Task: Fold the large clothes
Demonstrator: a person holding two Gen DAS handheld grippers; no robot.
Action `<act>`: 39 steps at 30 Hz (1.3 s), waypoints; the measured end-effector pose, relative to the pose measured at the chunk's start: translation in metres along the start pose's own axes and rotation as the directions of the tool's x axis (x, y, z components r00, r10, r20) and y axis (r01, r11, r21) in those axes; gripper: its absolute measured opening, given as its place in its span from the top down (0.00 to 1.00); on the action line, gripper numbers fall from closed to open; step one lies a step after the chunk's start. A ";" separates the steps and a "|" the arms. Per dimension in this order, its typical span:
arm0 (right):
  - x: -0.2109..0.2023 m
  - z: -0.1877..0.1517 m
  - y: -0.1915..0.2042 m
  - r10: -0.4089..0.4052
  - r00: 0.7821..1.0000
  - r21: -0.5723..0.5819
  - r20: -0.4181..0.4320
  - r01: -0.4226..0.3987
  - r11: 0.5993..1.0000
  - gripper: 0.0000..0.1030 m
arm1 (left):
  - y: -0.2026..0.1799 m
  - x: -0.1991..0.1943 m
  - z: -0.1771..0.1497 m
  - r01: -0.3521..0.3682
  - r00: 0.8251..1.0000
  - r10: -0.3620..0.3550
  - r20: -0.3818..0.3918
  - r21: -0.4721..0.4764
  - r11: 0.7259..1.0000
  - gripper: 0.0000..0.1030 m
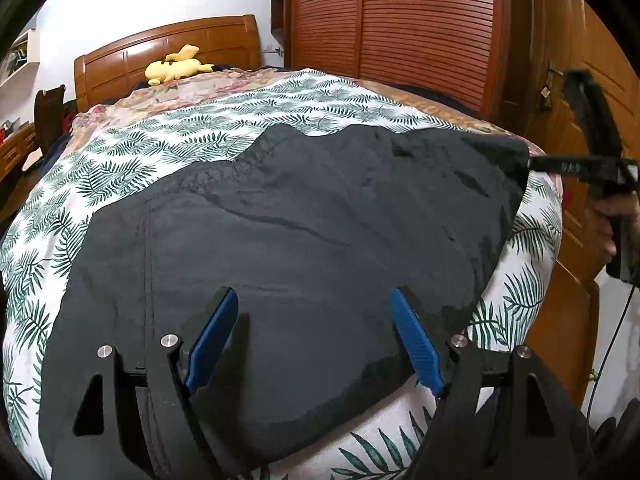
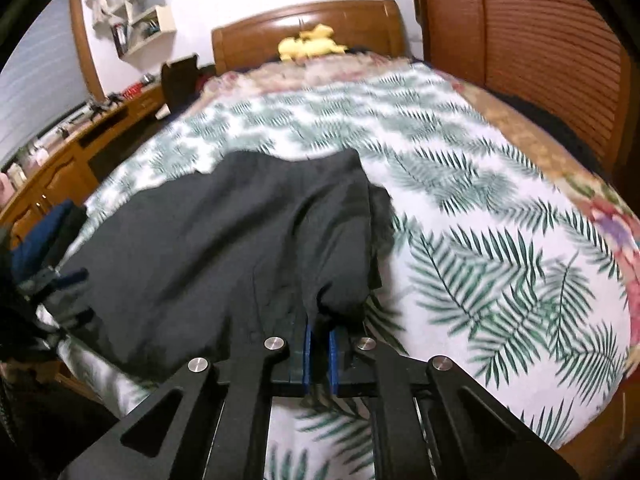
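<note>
A large black garment lies spread on the leaf-print sheet of a bed. My left gripper hovers open just over its near part, blue pads wide apart with nothing between them. My right gripper reaches in from the right and pinches the garment's far right corner, a hand behind it. In the right wrist view that gripper is shut on a bunched fold of the black garment, which rises off the sheet and hides the fingertips.
A yellow plush toy lies by the wooden headboard. A louvred wardrobe runs along the bed's right side. A desk with clutter and a wall shelf stand to the left. A floral blanket edges the sheet.
</note>
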State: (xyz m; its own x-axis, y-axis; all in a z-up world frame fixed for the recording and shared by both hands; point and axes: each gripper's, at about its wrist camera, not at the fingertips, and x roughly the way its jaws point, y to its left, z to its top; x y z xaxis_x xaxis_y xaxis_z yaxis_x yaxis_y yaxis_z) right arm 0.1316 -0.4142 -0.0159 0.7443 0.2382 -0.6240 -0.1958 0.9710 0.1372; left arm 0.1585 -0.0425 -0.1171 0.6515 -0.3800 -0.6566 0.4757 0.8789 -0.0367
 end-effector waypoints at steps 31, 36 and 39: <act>0.021 0.055 0.246 0.426 0.905 -0.400 0.019 -0.383 0.833 0.96 | 0.108 -0.092 -0.033 -0.202 0.967 0.229 0.110 -0.212 0.956 0.23; 0.058 0.030 0.277 0.434 0.897 -0.394 -0.085 -0.430 0.813 0.96 | 0.132 -0.096 -0.046 -0.241 0.959 0.271 0.084 -0.264 0.934 0.23; 0.076 0.024 0.283 0.402 0.907 -0.392 -0.126 -0.418 0.819 0.95 | 0.137 -0.100 -0.050 -0.245 0.956 0.279 0.089 -0.279 0.928 0.23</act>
State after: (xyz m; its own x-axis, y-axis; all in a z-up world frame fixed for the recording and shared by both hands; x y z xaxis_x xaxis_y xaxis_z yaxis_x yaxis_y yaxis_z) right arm 0.1481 -0.1210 -0.0058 0.5159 0.6039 -0.6076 -0.7219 0.6883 0.0712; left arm 0.1291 0.1303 -0.0937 0.8084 -0.1440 -0.5708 0.1170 0.9896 -0.0839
